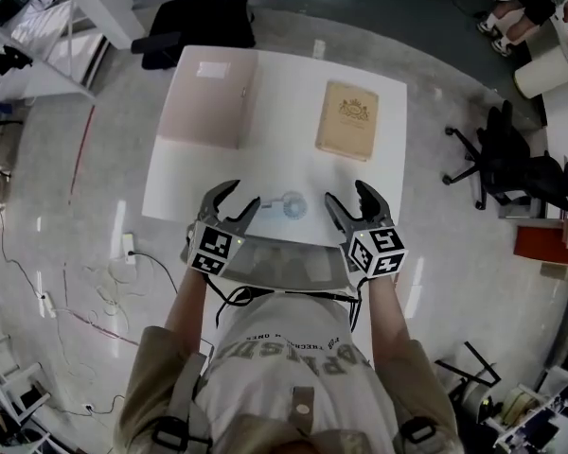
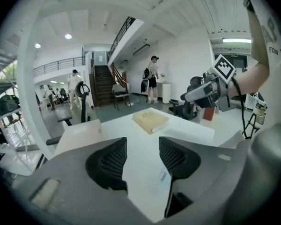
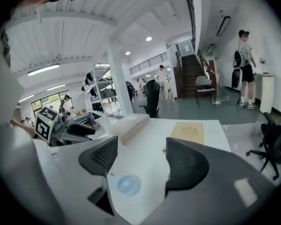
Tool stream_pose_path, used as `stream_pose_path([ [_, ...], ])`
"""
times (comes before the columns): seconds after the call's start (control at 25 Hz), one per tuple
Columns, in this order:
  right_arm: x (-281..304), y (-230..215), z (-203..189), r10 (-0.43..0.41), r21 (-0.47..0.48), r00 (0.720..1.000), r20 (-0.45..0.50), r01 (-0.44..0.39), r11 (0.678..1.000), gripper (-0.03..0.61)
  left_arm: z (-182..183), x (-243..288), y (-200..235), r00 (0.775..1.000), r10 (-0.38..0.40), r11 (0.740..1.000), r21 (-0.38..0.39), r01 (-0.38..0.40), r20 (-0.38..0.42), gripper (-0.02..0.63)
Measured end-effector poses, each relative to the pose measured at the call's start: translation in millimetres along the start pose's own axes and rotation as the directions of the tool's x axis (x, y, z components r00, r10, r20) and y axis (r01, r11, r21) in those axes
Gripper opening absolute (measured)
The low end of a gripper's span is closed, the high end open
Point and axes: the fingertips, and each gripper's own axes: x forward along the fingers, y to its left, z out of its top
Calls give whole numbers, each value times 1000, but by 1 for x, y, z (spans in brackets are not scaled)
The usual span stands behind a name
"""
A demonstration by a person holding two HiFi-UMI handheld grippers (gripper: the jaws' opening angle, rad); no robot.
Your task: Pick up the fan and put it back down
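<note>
A white counter [image 1: 265, 159] fills the middle of the room. A flat pale box [image 1: 208, 97] lies at its far left and a tan book [image 1: 347, 119] at its far right. A person stands at the counter's near edge with tongs in each hand. The left tongs [image 1: 239, 200] and right tongs [image 1: 348, 197] both hang over that edge, released and with nothing between their pads. The small pale-blue fan [image 1: 292, 204] lies flat on the counter just inside the near edge, round face up, between the two tongs and about equally near to each.

From the right tongs [image 3: 140, 161] the fan [image 3: 128, 184] shows below and slightly left of the gap, apparently well under the pads, so a reach would go forward and down. The left tongs' [image 2: 143, 158] own view shows only bare counter ahead, no fan. Whether the fan has a handle or stand, and which way it points, is too small to tell.
</note>
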Motion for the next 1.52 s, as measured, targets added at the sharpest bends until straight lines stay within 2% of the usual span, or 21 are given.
stream_pose_path([
  [0.16, -33, 23, 26, -109, -37, 984, 143, 115, 993, 308, 45, -38, 1, 980, 121, 993, -19, -119, 161, 202],
  [0.32, -58, 48, 46, -177, -93, 948, 263, 208, 974, 203, 87, -66, -5, 944, 169, 983, 26, -184, 283, 169],
  [0.44, -73, 55, 63, -218, -105, 914, 342, 268, 958, 165, 120, -90, -4, 902, 200, 972, 36, -231, 384, 135],
  [0.52, -86, 55, 76, -256, -93, 879, 403, 318, 944, 144, 138, -108, -3, 867, 231, 966, 5, -260, 442, 65],
  [0.64, -101, 60, 94, -276, -104, 838, 470, 363, 926, 95, 154, -129, 0, 817, 285, 952, -51, -301, 502, 25],
  [0.68, -103, 63, 98, -273, -113, 831, 485, 368, 923, 71, 157, -133, 1, 802, 300, 948, -65, -313, 516, 16],
  [0.8, -104, 71, 107, -253, -142, 823, 508, 370, 918, 56, 162, -137, 6, 769, 341, 936, -116, -334, 540, 11],
  [0.88, -104, 75, 113, -244, -152, 817, 522, 371, 916, 44, 167, -137, 5, 758, 355, 932, -144, -332, 547, 11],
  [0.96, -103, 79, 119, -240, -161, 810, 535, 376, 912, 4, 176, -136, 1, 752, 334, 937, -113, -331, 569, 11],
  [1.08, -100, 84, 129, -227, -181, 807, 546, 378, 908, 2, 189, -135, -3, 751, 306, 942, -73, -328, 585, 11],
  [1.24, -101, 88, 143, -224, -192, 787, 575, 396, 898, 2, 200, -137, 0, 739, 320, 938, -88, -336, 592, 11],
  [1.36, -101, 90, 149, -226, -200, 770, 597, 415, 887, 2, 206, -139, 2, 721, 326, 932, -82, -352, 612, 11],
  [1.52, -100, 93, 152, -214, -212, 762, 611, 418, 883, 2, 206, -138, 5, 717, 336, 928, -86, -362, 610, 11],
])
